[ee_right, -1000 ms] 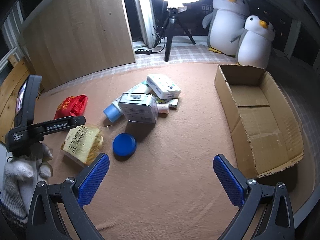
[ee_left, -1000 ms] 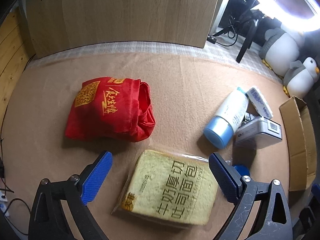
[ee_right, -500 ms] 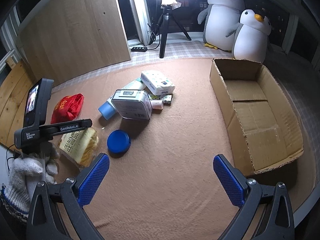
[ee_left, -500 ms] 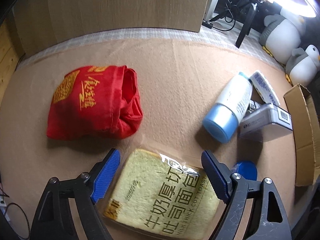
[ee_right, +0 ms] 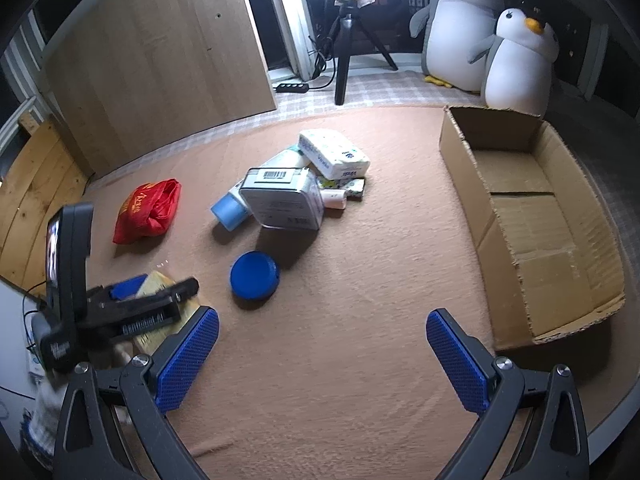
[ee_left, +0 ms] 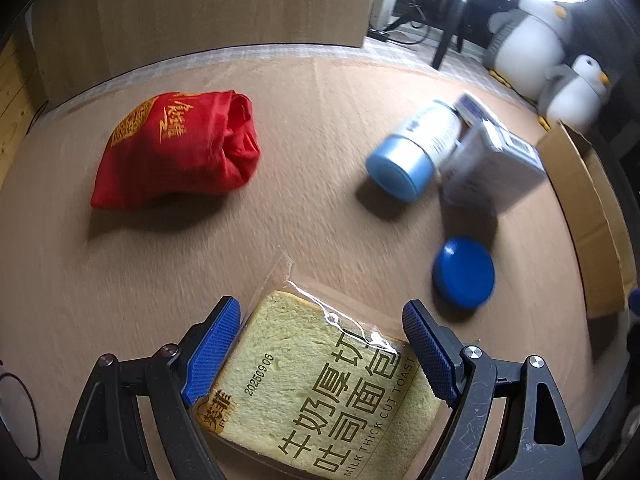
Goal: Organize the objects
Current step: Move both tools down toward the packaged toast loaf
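Left wrist view: your left gripper [ee_left: 322,354] has its jaws wide, one on each side of the toast [ee_left: 320,396], not visibly pressing it. The toast pack lies flat on the brown mat [ee_left: 312,128]. Red bag [ee_left: 180,152] is beyond to the left; blue lid [ee_left: 463,273], bottle [ee_left: 416,152] and tin [ee_left: 488,168] to the right.

Right wrist view: your right gripper [ee_right: 322,354] hovers with jaws wide, holding nothing. Box [ee_right: 532,216] sits right, open. The pile is mid-mat; tissues [ee_right: 334,154] lie on top.
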Motion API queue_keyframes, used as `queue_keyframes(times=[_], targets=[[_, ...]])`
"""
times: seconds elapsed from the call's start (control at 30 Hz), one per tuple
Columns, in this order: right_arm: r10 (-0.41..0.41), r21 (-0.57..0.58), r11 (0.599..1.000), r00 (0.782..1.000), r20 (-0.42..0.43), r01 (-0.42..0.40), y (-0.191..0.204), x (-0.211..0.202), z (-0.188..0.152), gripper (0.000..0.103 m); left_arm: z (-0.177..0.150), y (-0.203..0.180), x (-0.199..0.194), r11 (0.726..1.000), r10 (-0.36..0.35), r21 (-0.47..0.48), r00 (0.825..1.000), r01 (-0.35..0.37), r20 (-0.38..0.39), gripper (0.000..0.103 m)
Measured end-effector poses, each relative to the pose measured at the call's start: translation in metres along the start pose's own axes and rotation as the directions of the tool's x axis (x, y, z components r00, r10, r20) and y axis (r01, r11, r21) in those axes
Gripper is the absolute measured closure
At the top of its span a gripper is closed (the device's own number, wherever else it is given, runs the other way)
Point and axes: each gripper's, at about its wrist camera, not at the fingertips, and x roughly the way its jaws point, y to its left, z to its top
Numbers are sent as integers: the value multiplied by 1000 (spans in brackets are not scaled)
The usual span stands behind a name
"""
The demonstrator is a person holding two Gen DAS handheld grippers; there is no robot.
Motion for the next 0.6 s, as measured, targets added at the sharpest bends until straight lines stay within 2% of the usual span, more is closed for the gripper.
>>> queue_keyframes(times=[0.17, 0.4, 0.53, 0.6], targets=[[47, 6, 999, 998, -31, -47, 5, 8, 0, 0, -15, -4, -7, 1000, -12, 27, 1000, 12, 14, 17], [147, -91, 984, 986, -77, -154, 28, 24, 12, 0, -34, 17, -50, 999, 37, -34, 994, -33, 101, 13], [231, -201, 943, 958, -171, -264, 55, 43, 20, 0, -59, 40, -68, 993, 4, -121, 996, 7, 95, 12], [248, -254, 918, 940, -236, -306, 69, 56, 23, 0, -70, 45, -65, 983, -54, -170, 997, 64, 62, 12]])
